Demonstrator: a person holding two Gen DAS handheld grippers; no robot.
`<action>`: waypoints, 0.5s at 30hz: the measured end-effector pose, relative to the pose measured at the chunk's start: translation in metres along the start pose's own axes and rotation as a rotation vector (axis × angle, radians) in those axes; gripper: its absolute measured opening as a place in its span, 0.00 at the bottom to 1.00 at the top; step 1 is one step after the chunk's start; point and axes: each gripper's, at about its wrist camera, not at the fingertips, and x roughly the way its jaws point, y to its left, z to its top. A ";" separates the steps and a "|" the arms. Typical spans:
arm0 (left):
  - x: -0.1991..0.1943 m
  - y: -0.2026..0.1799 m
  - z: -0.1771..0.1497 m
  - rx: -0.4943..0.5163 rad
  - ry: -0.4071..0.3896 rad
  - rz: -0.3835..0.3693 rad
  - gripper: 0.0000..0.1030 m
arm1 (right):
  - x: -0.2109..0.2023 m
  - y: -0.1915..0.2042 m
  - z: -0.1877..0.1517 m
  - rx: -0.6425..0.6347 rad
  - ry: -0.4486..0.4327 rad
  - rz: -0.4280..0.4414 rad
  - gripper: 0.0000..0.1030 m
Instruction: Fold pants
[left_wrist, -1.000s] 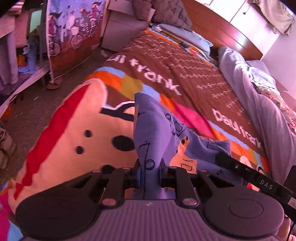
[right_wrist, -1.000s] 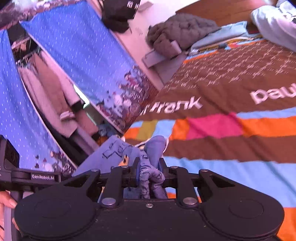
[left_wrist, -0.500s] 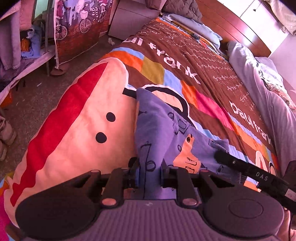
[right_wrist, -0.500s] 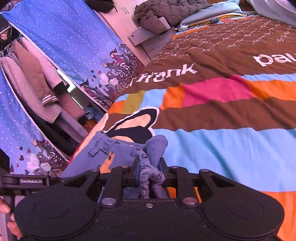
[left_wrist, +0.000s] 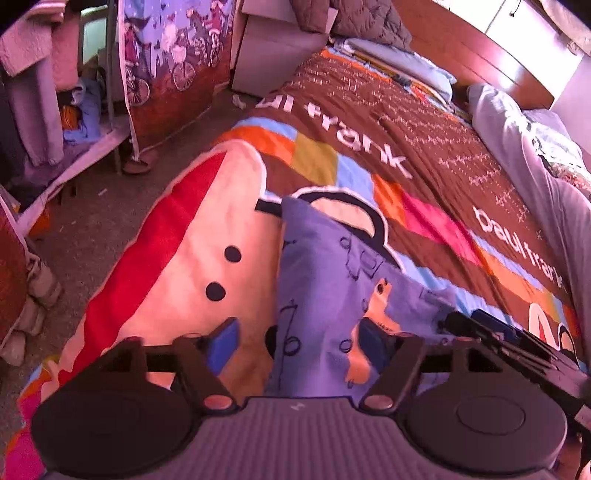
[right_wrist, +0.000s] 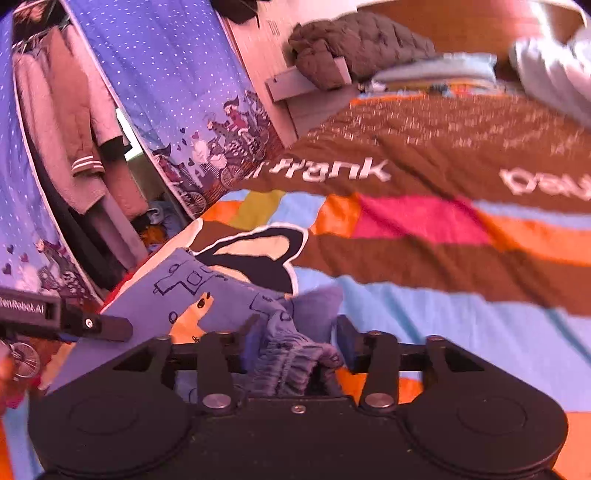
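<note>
Pants (left_wrist: 325, 280) lie on patterned bedspread (left_wrist: 424, 155), seemingly flat.

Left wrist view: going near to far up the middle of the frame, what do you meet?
left gripper, open → blue printed pants → cartoon-print bedspread → folded light-blue bedding → grey quilted jacket.

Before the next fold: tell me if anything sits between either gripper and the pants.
Nothing visible does. The pants lie on the bedspread, right between the open fingers of the left gripper and right gripper.
</note>
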 end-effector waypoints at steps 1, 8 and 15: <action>-0.004 -0.003 0.000 0.000 -0.015 0.010 0.90 | -0.004 0.001 0.000 -0.003 -0.015 -0.005 0.68; -0.031 -0.018 -0.002 0.047 -0.094 0.059 0.98 | -0.031 0.003 0.003 -0.020 -0.084 -0.038 0.86; -0.053 -0.023 -0.006 0.058 -0.151 0.091 0.99 | -0.058 0.005 0.005 -0.014 -0.142 -0.060 0.99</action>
